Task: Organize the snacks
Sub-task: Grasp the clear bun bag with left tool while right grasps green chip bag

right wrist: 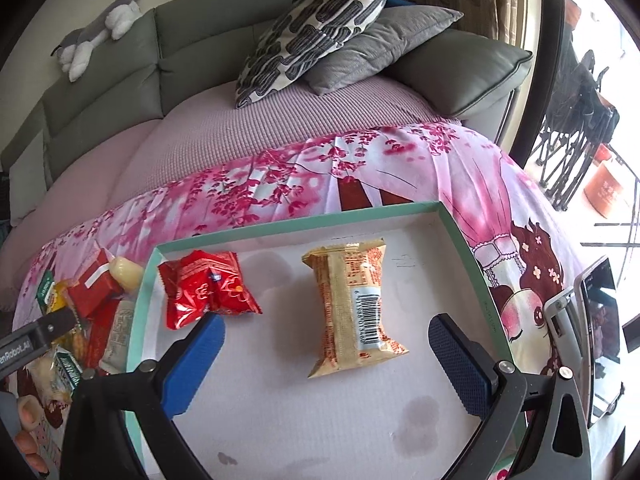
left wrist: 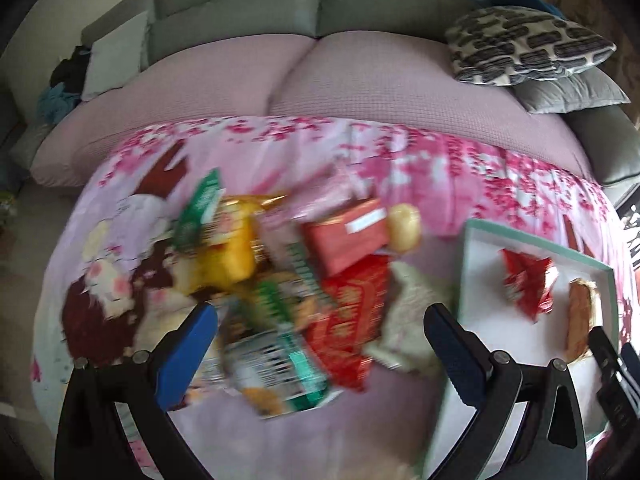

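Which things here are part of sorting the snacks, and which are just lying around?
Part of the job:
- snack pile
- green-rimmed box
- red packet
- beige packet
- left tongs, open
- right tongs, open

Lying about:
- patterned cushion
- grey cushion
- plush toy
- phone

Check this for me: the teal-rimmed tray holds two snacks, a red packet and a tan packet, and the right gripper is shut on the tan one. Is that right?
Not quite. The right gripper is open, and the tan packet lies free on the tray between its fingers, as the right wrist view shows. The rest holds: the red packet and the tan one are the tray's two snacks.
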Demonstrator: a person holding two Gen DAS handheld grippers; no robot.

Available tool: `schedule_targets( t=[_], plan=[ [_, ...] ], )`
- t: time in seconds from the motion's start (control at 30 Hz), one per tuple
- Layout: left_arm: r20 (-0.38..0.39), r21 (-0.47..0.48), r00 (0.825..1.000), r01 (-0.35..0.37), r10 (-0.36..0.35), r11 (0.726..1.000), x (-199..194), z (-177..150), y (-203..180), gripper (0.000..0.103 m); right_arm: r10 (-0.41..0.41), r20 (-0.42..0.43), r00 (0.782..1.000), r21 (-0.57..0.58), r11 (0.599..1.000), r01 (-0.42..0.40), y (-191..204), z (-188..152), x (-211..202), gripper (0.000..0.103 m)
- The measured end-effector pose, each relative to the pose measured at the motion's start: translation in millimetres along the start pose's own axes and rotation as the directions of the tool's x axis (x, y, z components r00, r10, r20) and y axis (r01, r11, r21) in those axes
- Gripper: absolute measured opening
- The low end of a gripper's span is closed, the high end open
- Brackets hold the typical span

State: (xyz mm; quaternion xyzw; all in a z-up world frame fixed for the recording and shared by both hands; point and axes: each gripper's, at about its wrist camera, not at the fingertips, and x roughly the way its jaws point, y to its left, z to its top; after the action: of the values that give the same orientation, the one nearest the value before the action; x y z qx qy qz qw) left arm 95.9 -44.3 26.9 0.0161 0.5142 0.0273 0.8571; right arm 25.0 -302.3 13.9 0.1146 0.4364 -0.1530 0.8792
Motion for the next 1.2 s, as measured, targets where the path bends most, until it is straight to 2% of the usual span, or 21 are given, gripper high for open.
schedule_targets(
  t=[0.1, 0.2, 0.33, 0.47, 0.57, 0.7, 0.87, 1.03, 1.2],
  plan=[
    [-0.004, -0.025, 1.000, -0.018, 0.018, 1.000, -2.6, -7.0, 26.2, 0.103, -0.025, -0.040, 0.999, -0.014, 1.000, 0.024, 10.4, -3.8, 0.6, 0.103],
    [-0.017, -0.080, 1.000, -0.025, 0.023, 0.996, -2.9, -14.5, 55.2, 0.103, 0.008, -0.074, 0.997, -0.012, 1.000, -0.009, 20.5, -8.4, 2.5, 0.103],
    [-0.035, -0.166, 0.999, -0.045, 0.039, 0.985, -0.4, -24.6, 93.9, 0.103, 0.015, -0.077, 0.997, -0.058, 0.998, -0.019, 44.4, -14.8, -0.5, 0.103],
    [-0.056, -0.226, 0.996, -0.075, 0.064, 0.971, 3.9, -32.1, 124.7, 0.103, 0.094, -0.088, 0.992, -0.100, 0.990, -0.103, 74.8, -21.5, -4.5, 0.103],
    [-0.072, -0.284, 0.996, -0.070, 0.052, 0.956, 7.8, -36.1, 146.3, 0.103, 0.150, -0.088, 0.985, -0.140, 0.977, -0.161, 100.0, -29.5, -9.4, 0.102],
    [-0.088, -0.315, 0.994, -0.086, 0.061, 0.945, 13.8, -38.2, 162.3, 0.103, 0.220, -0.103, 0.970, -0.191, 0.953, -0.237, 134.2, -41.5, -12.4, 0.099],
    [-0.128, -0.322, 0.992, -0.050, 0.009, 0.945, 28.4, -38.6, 165.8, 0.102, 0.253, -0.131, 0.958, -0.272, 0.921, -0.280, 175.5, -57.9, -11.2, 0.096],
    [-0.159, -0.307, 0.987, -0.033, -0.017, 0.951, 37.3, -39.0, 162.6, 0.103, 0.269, -0.153, 0.951, -0.349, 0.885, -0.306, 211.2, -72.2, -10.4, 0.096],
    [-0.168, -0.309, 0.984, 0.011, -0.066, 0.951, 43.5, -36.6, 161.4, 0.103, 0.241, -0.166, 0.956, -0.476, 0.830, -0.292, 247.5, -94.1, -5.1, 0.095]
  ],
)
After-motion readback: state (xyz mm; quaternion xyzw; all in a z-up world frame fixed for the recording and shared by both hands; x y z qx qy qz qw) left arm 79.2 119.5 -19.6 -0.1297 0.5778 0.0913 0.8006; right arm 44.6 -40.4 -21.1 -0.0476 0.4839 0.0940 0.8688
